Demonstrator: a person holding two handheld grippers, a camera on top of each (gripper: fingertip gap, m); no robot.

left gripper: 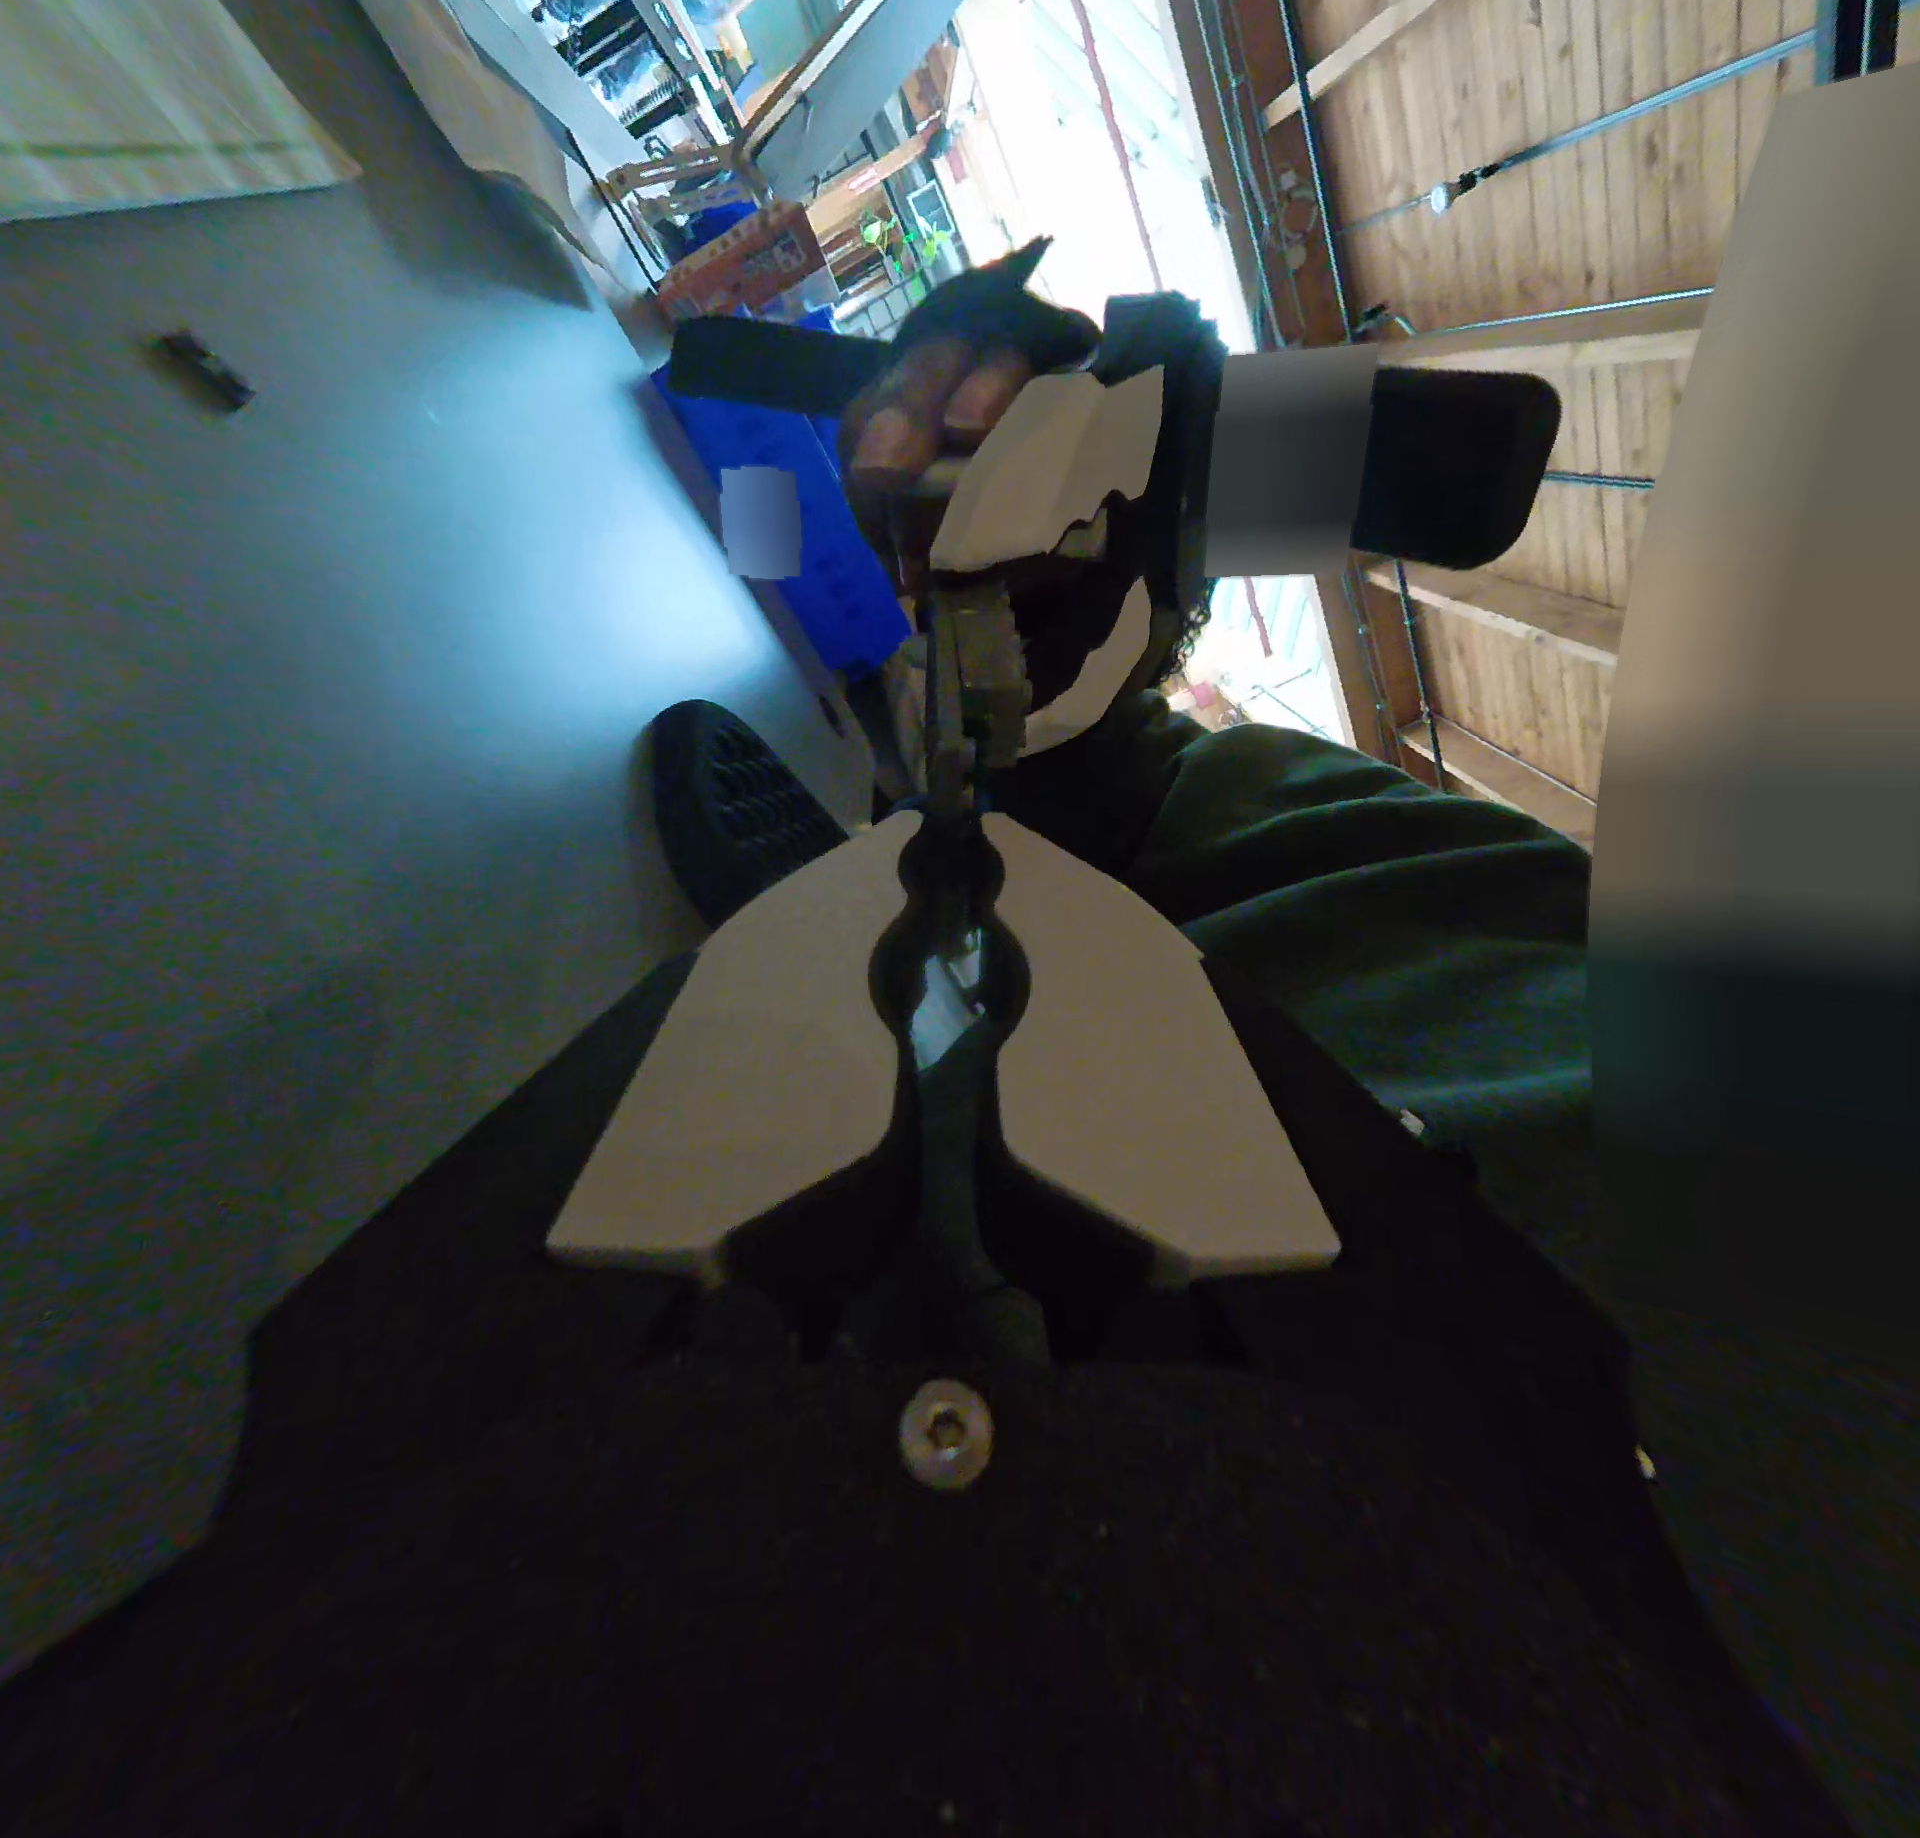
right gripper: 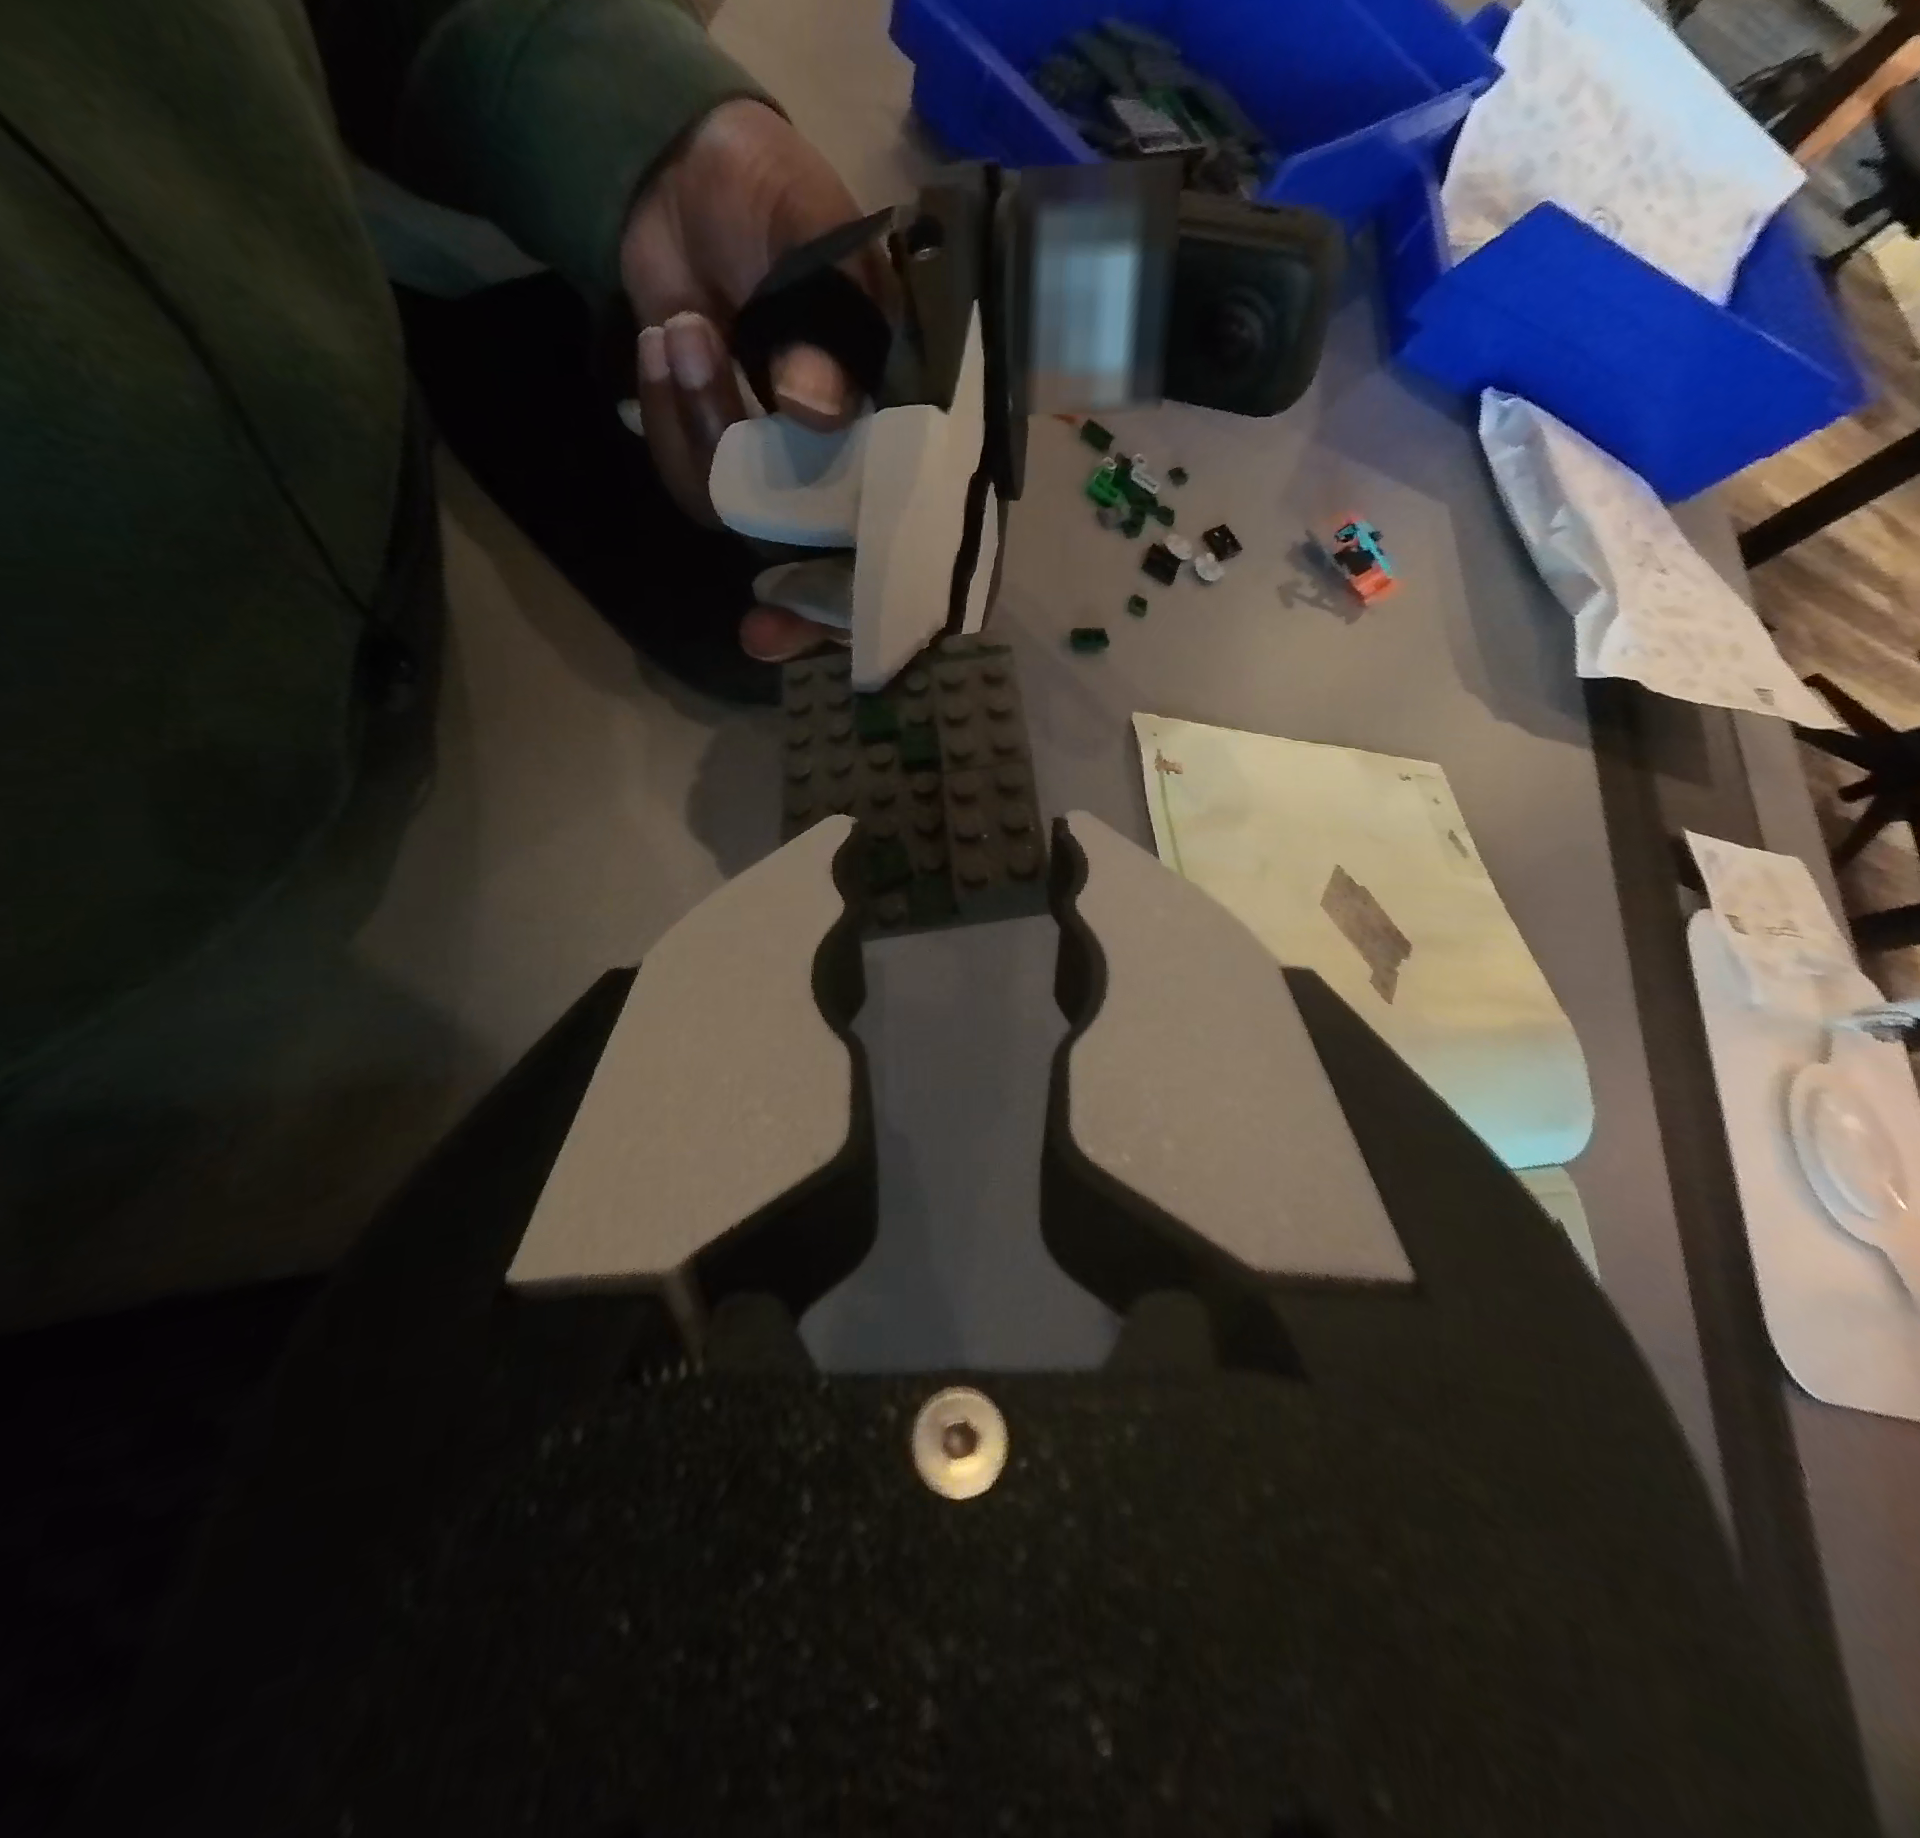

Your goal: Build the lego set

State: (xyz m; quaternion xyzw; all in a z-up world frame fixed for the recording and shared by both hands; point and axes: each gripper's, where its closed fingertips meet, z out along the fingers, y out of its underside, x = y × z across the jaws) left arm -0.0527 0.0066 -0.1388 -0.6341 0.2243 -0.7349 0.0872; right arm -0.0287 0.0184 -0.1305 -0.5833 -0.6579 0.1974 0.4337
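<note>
Lego plate (right gripper: 925, 801), dark studded assembly, held in the air above the grey table (right gripper: 582, 749); landmark for all below. Long axis runs along the right gripper's (right gripper: 948, 853) line of sight, near end towards it, far end away.

Nearest: right gripper, fingers parted wide, holding nothing. Plate's near end sits just ahead of and between the fingertips; whether they touch it, cannot tell.

At plate's far end: left gripper (right gripper: 930, 645), seen from the front, white fingers pinched onto that edge. Its own view agrees: left gripper (left gripper: 951, 832) nearly closed with the plate (left gripper: 977, 687) edge-on in the slot.

Beyond and right of plate: loose green and black bricks (right gripper: 1143, 531) on the table, a small orange-teal build (right gripper: 1361, 557), instruction sheet (right gripper: 1330, 905) to the right, blue bins (right gripper: 1195, 53) farthest.

Judgement: right gripper is the free one; next approach runs straight along the plate's length.
</note>
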